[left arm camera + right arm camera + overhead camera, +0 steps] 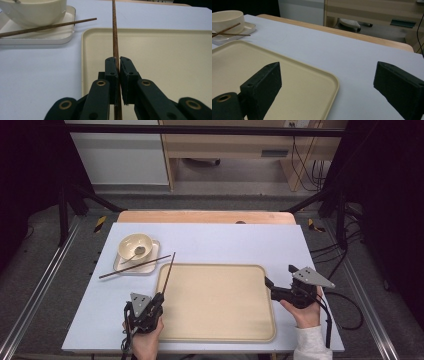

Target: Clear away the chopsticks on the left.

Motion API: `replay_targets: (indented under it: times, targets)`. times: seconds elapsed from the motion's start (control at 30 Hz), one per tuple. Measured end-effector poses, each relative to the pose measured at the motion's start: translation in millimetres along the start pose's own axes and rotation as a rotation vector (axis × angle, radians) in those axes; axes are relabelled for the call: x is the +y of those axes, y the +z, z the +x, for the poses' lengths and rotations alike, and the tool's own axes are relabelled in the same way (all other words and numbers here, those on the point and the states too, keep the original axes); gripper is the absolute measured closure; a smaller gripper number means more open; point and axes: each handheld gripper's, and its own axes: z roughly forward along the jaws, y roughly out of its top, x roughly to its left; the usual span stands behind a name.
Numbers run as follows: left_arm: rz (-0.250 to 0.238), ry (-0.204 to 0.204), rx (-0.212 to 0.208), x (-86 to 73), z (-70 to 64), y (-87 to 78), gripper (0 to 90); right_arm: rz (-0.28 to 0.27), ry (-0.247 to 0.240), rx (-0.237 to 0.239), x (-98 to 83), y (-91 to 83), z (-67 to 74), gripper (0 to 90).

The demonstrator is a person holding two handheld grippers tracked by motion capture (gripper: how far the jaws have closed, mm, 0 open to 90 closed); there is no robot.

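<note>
My left gripper [159, 298] [118, 61] is shut on a brown wooden chopstick [169, 270] [114, 32] near its thick end. The stick points away over the left edge of the beige tray [215, 302] [155, 50]. A second chopstick [134, 266] [47, 26] lies across a square cream plate [150, 265] [53, 38]. On that plate stands a cream bowl [135, 244] [35, 11] with a spoon [136, 253] in it. My right gripper [279, 275] [329, 70] stands open with nothing between its jaws, over the tray's right rim [332, 82].
A pale blue mat [225, 245] covers the wooden table. Its far and right parts are bare. Black frame posts [62, 210] stand at the table's far corners, and cables [345, 305] lie on the floor to the right.
</note>
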Motion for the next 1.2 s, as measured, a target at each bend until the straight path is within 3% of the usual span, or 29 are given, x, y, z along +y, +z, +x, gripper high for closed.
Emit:
replay_targets:
  times: [0.63, 1.2]
  targets:
    - [0.068, -0.018, 0.037, -13.9, 1.7, 4.6, 84.8, 0.005, -0.002, 0.002, -0.5, 1.0, 0.3, 8.4]
    - [0.151, 0.011, 0.056, -18.4, 1.2, 12.3, 84.8, 0.007, -0.006, 0.0, -0.8, 1.7, 0.5, 8.6]
